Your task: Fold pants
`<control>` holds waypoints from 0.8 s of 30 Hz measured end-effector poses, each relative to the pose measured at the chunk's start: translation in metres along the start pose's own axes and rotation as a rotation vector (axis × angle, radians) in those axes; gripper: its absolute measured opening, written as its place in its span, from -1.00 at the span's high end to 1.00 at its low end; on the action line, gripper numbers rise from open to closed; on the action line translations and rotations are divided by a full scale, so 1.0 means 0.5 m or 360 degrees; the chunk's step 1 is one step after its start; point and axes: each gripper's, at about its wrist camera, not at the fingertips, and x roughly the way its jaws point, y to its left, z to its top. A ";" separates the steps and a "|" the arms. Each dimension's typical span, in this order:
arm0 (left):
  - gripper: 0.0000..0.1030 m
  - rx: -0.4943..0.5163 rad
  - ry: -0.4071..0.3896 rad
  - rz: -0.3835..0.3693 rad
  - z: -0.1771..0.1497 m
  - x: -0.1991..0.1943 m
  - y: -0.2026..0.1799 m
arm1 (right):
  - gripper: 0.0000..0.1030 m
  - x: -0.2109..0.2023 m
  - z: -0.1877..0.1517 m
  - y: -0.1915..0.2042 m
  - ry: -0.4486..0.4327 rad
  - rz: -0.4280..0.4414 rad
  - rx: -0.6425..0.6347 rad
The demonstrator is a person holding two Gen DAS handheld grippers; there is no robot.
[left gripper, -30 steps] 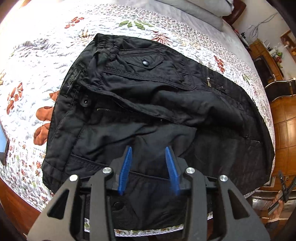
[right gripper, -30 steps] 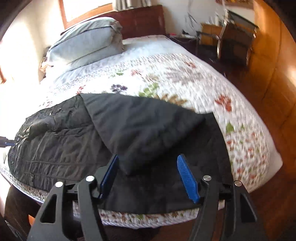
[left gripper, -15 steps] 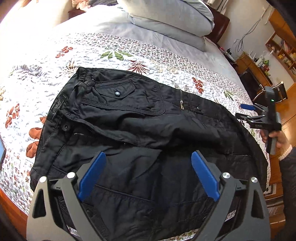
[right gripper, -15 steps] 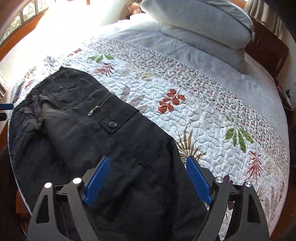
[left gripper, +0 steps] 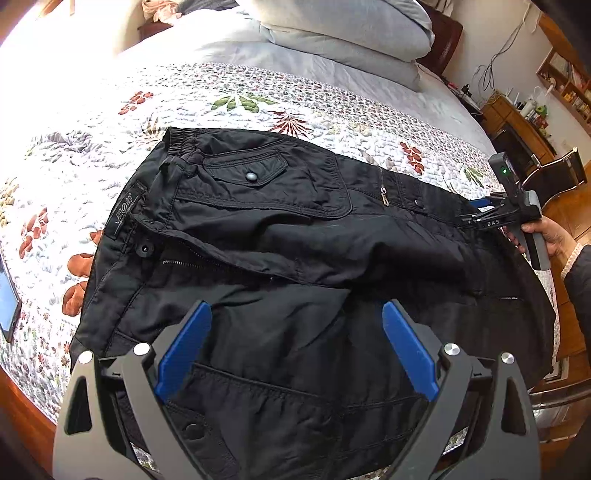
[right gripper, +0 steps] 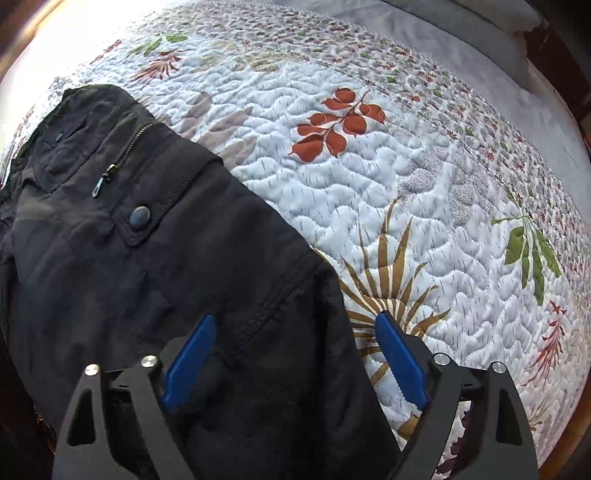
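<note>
Black cargo pants (left gripper: 295, 251) lie folded on a floral quilted bed, waistband to the far left, fly open, flap pocket on top. My left gripper (left gripper: 295, 350) is open and empty, hovering over the near part of the pants. My right gripper (right gripper: 295, 354) is open and empty, low over the far right edge of the pants (right gripper: 147, 258), its right fingertip over the quilt. The right gripper also shows in the left wrist view (left gripper: 491, 210), held in a hand at the pants' right end.
The quilt (right gripper: 424, 184) stretches beyond the pants. Grey pillows (left gripper: 351, 33) lie at the head of the bed. A phone (left gripper: 7, 299) lies at the left bed edge. Wooden furniture (left gripper: 517, 129) and a chair stand at the right.
Both grippers opened wide since a second ago. The left one drew back and rose a little. The right one swung round and came down close to the pants' far right edge.
</note>
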 end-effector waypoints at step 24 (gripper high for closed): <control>-0.85 -0.0113 -0.0018 -0.0038 -0.007 -0.030 -0.024 | 0.89 -0.260 -0.318 0.346 -0.0560 0.0028 -0.0426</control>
